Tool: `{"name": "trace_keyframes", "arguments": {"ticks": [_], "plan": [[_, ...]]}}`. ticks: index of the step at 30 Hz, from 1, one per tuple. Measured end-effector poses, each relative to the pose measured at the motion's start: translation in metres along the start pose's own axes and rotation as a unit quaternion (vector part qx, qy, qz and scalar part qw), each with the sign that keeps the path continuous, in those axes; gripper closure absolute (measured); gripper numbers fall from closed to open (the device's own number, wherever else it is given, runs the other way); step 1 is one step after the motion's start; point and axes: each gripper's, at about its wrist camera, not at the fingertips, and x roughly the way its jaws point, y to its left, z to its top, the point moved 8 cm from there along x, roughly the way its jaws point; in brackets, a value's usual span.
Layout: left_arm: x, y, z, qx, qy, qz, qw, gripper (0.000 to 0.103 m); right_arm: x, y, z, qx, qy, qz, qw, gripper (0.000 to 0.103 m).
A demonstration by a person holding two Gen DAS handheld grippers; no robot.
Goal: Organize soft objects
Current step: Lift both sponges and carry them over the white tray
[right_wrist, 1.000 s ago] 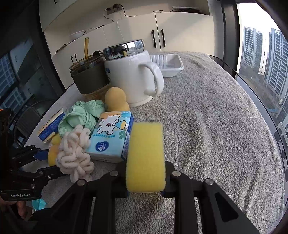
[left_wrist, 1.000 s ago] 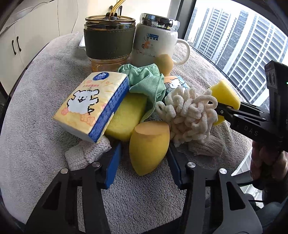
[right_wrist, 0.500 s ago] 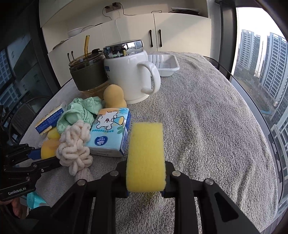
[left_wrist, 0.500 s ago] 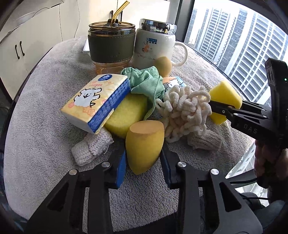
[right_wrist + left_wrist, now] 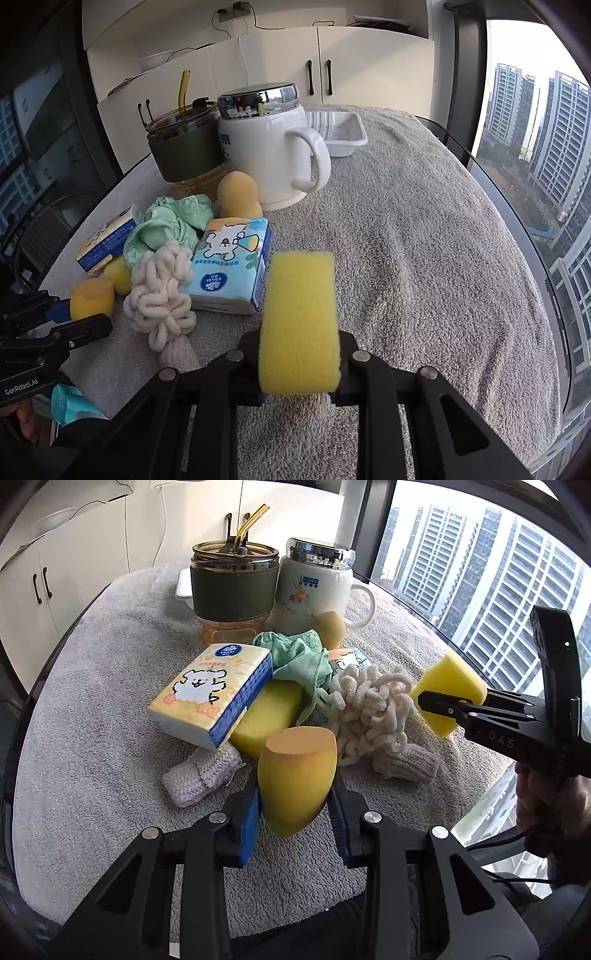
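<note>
My left gripper (image 5: 295, 812) is shut on a yellow egg-shaped makeup sponge (image 5: 295, 775), held just above the grey towel; it also shows in the right wrist view (image 5: 90, 299). My right gripper (image 5: 299, 369) is shut on a yellow rectangular sponge (image 5: 299, 321), also seen in the left wrist view (image 5: 447, 692) at the right of the pile. The pile holds a yellow tissue pack (image 5: 210, 692), a second yellow sponge (image 5: 266, 716), a green cloth (image 5: 299, 657), a cream chenille bundle (image 5: 369, 712), a blue tissue pack (image 5: 231, 269) and a gourd-shaped sponge (image 5: 236, 195).
A white lidded mug (image 5: 266, 155) and a dark-sleeved glass tumbler with straw (image 5: 232, 590) stand behind the pile. A white plastic tray (image 5: 340, 133) lies at the back. Knitted grey pieces (image 5: 199, 775) lie by the pile. The towel-covered table (image 5: 424, 258) ends near windows.
My left gripper has closed on the egg-shaped sponge and lifted it back from the pile. My right gripper has drawn back a little with the rectangular sponge.
</note>
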Motion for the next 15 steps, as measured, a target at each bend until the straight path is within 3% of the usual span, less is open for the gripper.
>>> {"name": "trace_keyframes", "arguments": {"ticks": [15], "plan": [[-0.032, 0.043, 0.007, -0.042, 0.003, 0.001, 0.9991, 0.072, -0.009, -0.016, 0.0, -0.017, 0.047, -0.003, 0.999, 0.079]]}}
